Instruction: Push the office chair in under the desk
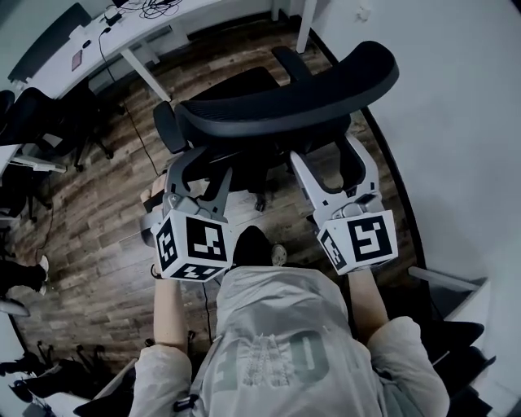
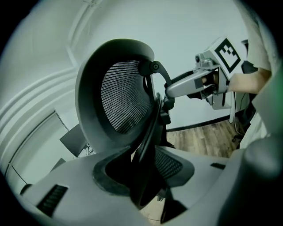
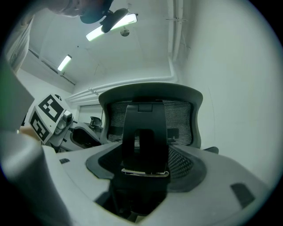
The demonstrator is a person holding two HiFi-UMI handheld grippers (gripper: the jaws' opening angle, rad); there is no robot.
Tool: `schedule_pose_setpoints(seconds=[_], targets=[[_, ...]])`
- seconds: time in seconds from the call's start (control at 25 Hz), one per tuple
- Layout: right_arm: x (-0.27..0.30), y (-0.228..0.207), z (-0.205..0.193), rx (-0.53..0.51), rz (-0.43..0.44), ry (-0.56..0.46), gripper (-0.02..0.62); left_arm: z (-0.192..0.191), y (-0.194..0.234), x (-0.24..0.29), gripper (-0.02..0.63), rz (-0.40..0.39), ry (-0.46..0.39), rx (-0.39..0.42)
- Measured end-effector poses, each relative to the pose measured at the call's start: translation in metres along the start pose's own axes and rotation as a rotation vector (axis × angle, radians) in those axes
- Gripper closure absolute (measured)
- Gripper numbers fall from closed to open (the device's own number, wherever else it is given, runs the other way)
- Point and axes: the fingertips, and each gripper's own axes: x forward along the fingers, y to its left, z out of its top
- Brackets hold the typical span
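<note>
A black mesh office chair point(image 1: 285, 98) stands on the wood floor with its back toward me. It faces the white desk point(image 1: 94, 45) at the upper left. My left gripper point(image 1: 198, 163) is shut on the left edge of the chair's backrest frame point(image 2: 152, 128), which fills the gap between its jaws. My right gripper point(image 1: 334, 159) is shut on the black back support point(image 3: 143, 137) on the right side. In the left gripper view the right gripper point(image 2: 177, 90) reaches in against the chair's spine. The left gripper's marker cube point(image 3: 46, 114) shows in the right gripper view.
A white wall point(image 1: 464, 122) with a dark skirting runs close along the right of the chair. Other dark chairs point(image 1: 49, 122) stand at the left by another desk. A desk leg point(image 1: 146, 75) slants in front of the chair. Cables point(image 1: 155, 8) lie on the desk.
</note>
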Motion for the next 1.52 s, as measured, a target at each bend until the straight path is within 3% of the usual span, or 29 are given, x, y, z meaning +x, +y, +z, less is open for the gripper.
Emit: schedule_pose_setpoints(seconds=[0.36,0.64,0.88,1.52], targets=[[0.077,-0.013,0.001,0.004,-0.023,0.026,0.299,-0.006,0.063,0.048,0.423,0.023,-0.01,-0.014],[0.169,-0.012,-0.004,0.016,-0.051,0.033,0.299,-0.028,0.139,0.099,0.423,0.001,-0.027,0.006],[0.242,-0.024,0.001,-0.037,-0.142,0.0,0.301,-0.035,0.201,0.146,0.426,-0.002,-0.044,0.035],[0.428,-0.079,-0.012,-0.01,0.001,0.05,0.303,-0.041,0.316,0.266,0.459,0.038,-0.002,0.045]])
